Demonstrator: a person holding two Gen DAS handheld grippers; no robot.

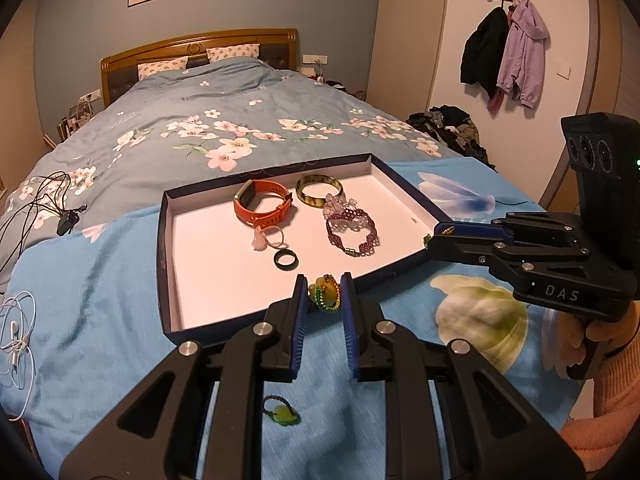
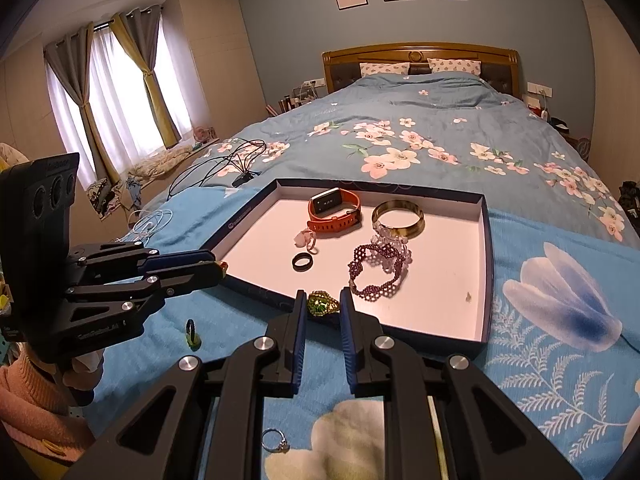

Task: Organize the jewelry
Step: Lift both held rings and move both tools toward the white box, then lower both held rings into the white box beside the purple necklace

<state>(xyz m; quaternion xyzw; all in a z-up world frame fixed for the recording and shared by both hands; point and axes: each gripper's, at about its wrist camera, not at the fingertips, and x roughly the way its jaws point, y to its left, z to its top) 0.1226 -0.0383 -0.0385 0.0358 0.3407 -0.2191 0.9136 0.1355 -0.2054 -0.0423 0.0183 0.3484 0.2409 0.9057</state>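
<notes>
A shallow dark-blue box lid (image 1: 168,240) (image 2: 486,260) with a white inside lies on the bed. It holds an orange watch (image 1: 262,204) (image 2: 334,212), a bangle (image 1: 319,191) (image 2: 397,216), a purple beaded bracelet (image 1: 352,232) (image 2: 376,272), a black ring (image 1: 286,259) (image 2: 302,262) and a clear ring (image 1: 269,237). My left gripper (image 1: 325,294) is shut on a yellow-green beaded piece (image 1: 326,298) at the lid's near edge. My right gripper (image 2: 322,304) is shut on a green-gold beaded piece (image 2: 321,304) at the lid's near wall.
A green ring (image 1: 282,414) (image 2: 193,334) and a silver ring (image 2: 276,442) lie on the blue cloth in front of the lid. White earphones (image 1: 16,332) and black cables (image 1: 44,200) lie at the left. Clothes (image 1: 452,126) are piled at the bed's right.
</notes>
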